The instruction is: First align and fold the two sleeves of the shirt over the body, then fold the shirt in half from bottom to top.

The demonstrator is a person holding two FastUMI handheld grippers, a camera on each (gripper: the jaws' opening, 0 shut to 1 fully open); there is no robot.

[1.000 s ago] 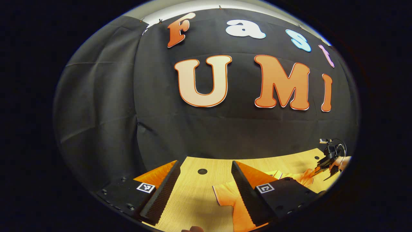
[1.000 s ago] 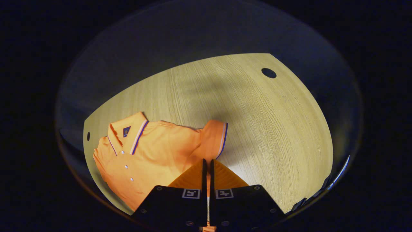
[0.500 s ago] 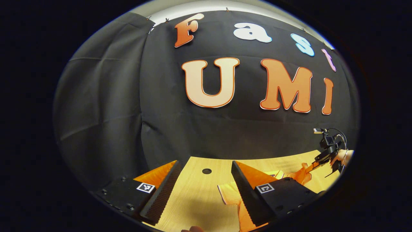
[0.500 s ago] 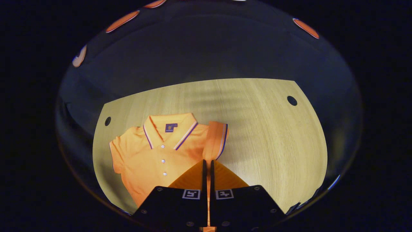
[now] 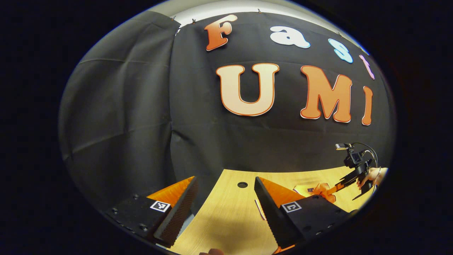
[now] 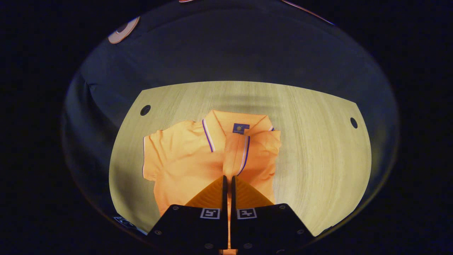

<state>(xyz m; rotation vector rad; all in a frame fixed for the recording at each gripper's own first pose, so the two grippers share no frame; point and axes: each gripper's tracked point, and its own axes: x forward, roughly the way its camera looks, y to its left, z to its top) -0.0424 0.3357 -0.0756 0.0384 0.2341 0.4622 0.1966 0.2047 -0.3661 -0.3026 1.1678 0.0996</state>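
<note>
Right gripper (image 6: 228,182) clamps the polo shirt's (image 6: 184,156) sleeve (image 6: 236,156) over its body, collar pointing away; left gripper (image 5: 224,198) level, jaws apart, empty.

Orange polo shirt (image 6: 184,159) lying face-up on the wooden table (image 6: 318,159), collar away from the camera, one striped-cuff sleeve (image 6: 236,156) folded over the body
</note>
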